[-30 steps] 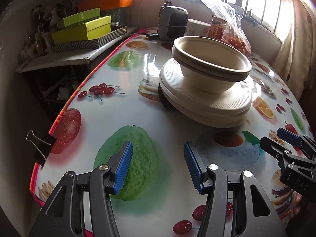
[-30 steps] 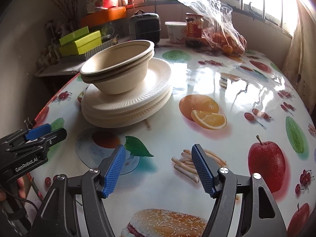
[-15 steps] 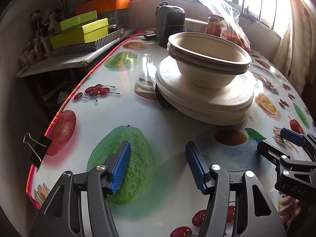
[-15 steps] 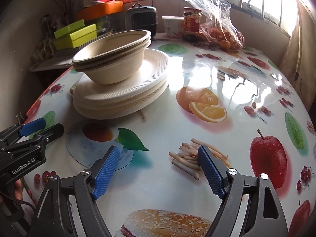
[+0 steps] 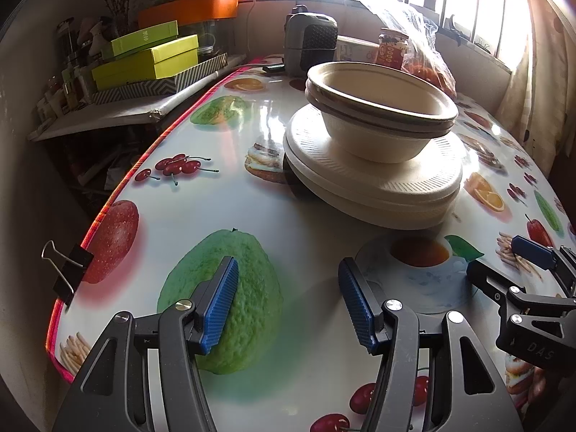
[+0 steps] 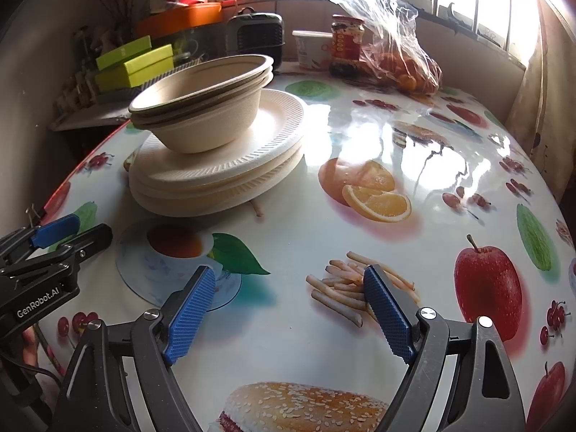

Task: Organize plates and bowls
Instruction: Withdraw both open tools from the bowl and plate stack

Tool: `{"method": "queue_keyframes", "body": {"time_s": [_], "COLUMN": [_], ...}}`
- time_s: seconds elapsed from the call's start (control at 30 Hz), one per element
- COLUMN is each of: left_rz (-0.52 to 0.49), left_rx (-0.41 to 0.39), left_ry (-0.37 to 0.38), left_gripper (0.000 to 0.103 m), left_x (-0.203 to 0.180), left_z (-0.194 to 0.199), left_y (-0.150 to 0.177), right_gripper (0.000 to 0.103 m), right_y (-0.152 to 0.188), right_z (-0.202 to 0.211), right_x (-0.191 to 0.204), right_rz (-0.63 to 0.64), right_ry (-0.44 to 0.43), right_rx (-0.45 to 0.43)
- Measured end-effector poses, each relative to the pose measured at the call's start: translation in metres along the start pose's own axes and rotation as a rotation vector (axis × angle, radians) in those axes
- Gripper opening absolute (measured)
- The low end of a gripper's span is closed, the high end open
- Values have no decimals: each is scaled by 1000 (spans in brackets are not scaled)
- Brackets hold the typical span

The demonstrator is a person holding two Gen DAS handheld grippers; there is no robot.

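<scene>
- The nested beige bowls [image 5: 381, 108] are sitting upright on a stack of white paper plates [image 5: 374, 183], toward the far-left part of the fruit-print table [image 6: 414, 136]; the bowls are resting off-centre on the top plate, nearer its far-left rim in the right wrist view.
- The left gripper [image 5: 288, 302] is hovering over the printed green fruit with its blue pads apart and nothing between them, well short of the plates.
- The right gripper [image 6: 288, 309] is hanging over the printed fries and teacup; its jaws have just been opening and are now standing wide, with only tabletop between the pads.
- Each gripper is showing at the edge of the other's view, side by side, near the stack but not touching it.
- At the table's far end, a jar [image 6: 346, 45], a plastic bag of oranges [image 6: 399, 61] and a small dark heater [image 5: 311, 45] are standing by the window.
- A binder clip [image 5: 68, 266] is gripping the left table edge.
</scene>
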State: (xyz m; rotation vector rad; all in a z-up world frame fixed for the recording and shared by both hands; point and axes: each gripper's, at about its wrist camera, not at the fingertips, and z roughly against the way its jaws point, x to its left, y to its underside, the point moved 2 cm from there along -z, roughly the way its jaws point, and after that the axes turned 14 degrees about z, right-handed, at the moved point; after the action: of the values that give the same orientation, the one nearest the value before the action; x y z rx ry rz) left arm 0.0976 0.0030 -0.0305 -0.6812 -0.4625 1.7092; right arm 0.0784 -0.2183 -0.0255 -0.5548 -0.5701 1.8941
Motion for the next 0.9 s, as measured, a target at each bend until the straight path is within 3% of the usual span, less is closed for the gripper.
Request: {"method": "queue_keyframes", "body": {"time_s": [0.9], "left_rz": [15], "left_rx": [-3], "left_ry": [6], "left_gripper": [59], "left_x": [2], "left_z": [-1], "left_y": [-2], "right_gripper": [86], "right_y": [1], "right_z": [0], "right_x": [0], "right_rz": [-1], "right_ry": [0], "right_rx": [-2]}}
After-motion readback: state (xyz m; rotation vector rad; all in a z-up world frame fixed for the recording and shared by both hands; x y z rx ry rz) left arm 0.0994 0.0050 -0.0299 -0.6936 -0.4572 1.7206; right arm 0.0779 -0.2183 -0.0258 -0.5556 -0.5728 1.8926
